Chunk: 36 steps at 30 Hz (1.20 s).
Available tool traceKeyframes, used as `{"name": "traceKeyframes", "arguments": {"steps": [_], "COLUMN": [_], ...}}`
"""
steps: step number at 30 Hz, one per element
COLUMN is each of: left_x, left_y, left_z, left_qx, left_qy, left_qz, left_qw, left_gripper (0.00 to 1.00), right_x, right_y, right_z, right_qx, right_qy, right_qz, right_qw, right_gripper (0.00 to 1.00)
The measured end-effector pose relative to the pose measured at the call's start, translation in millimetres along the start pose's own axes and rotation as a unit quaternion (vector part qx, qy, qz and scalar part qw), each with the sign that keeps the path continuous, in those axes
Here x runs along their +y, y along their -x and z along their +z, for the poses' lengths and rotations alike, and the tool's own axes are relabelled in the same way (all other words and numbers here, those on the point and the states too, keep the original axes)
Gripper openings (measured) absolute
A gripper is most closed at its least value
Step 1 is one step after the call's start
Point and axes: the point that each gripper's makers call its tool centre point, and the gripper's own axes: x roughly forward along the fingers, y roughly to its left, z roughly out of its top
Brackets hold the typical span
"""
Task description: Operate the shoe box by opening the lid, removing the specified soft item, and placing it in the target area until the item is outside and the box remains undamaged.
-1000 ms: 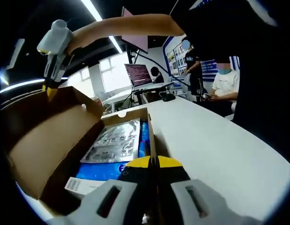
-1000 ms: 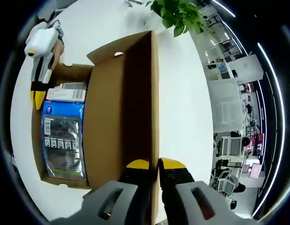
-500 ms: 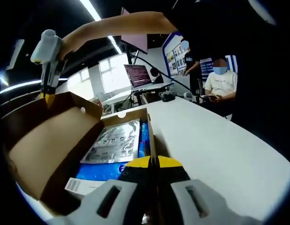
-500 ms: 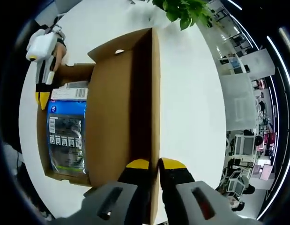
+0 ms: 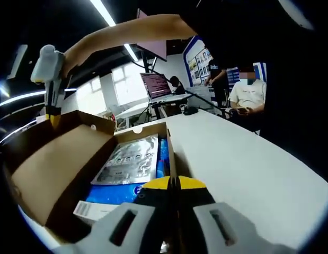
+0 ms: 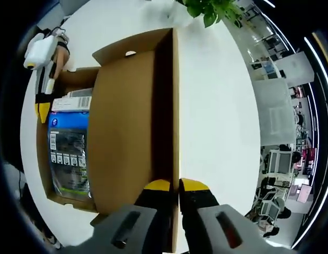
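A brown cardboard shoe box (image 5: 168, 151) stands on a white table (image 5: 248, 169) with its lid (image 5: 52, 169) swung open to the left. A flat blue and silver soft package (image 5: 131, 161) lies inside. My left gripper (image 5: 173, 183) is shut on the top edge of the box's near side wall. Up at the lid's far edge, my right gripper (image 5: 53, 117) pinches the cardboard. In the right gripper view the lid (image 6: 126, 132) fills the middle, with my right gripper (image 6: 171, 185) shut on its edge. The package (image 6: 70, 153) lies left of it, and the left gripper (image 6: 42, 111) sits at the box rim.
The white table (image 6: 211, 106) stretches wide to the right of the box. A green plant (image 6: 209, 10) stands at its far end. Behind the table are a laptop (image 5: 158, 84) and a seated person (image 5: 251, 92).
The right gripper has carried the lid's edge further out and down, so the lid leans wider open. The left gripper holds still on the box wall.
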Motion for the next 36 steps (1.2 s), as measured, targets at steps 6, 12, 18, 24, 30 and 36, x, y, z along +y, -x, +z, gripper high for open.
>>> {"name": "traceKeyframes", "arguments": {"steps": [6,12,18,24,30,36], "left_x": [2.2,3.5,3.3,2.9,2.8,6.7], "left_y": [-0.5,-0.4,0.0,0.6,1.0,0.8], "left_z": [-1.4,-1.8,-1.4,-1.0,-0.9,-2.1], "left_qx": [0.000,0.000,0.000,-0.001,-0.001,-0.001], "left_qy": [0.000,0.000,0.001,0.000,-0.001,-0.001], "left_qz": [0.000,0.000,0.000,0.000,0.000,0.000], "left_qw": [1.0000,1.0000,1.0000,1.0000,1.0000,1.0000], "left_gripper": [0.03,0.03,0.03,0.03,0.03,0.03], "right_x": [-1.5,-2.3,-2.9,-2.6,-3.9,-5.5], "right_y": [-2.7,-6.8,-11.8,-17.2,-23.7,-32.7], "right_z": [-1.3,-2.0,-2.3,-2.6,-2.6,-2.8], "right_qx": [0.001,0.005,0.011,0.012,0.005,0.008], "right_qy": [-0.002,0.001,0.002,-0.001,-0.003,-0.009], "right_qz": [0.001,0.004,0.003,0.014,0.034,0.049], "right_qw": [1.0000,1.0000,0.9999,0.9998,0.9994,0.9987], "right_gripper": [0.03,0.03,0.03,0.03,0.03,0.04]}}
